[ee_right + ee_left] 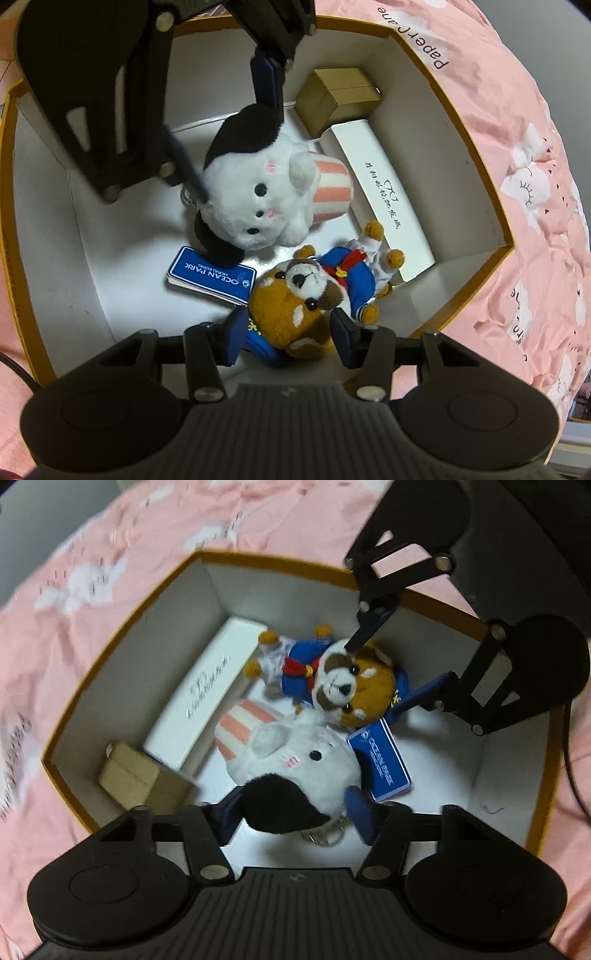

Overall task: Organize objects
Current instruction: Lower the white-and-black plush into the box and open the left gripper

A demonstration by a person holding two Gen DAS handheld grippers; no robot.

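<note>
1. Left tool (291,812) straddles the white plush cat with black ear patch (295,764); pads look apart from it, released.
2. Right tool (284,332) straddles the brown plush red panda in blue sailor suit (306,295), contact unclear.
3. Both toys lie inside the orange-rimmed white cardboard box (122,602).

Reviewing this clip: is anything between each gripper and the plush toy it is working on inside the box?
Nothing visible. The left gripper has its fingers on either side of the white plush, and the right gripper straddles the red panda plush the same way. Both toys lie in the box, side by side.
</note>
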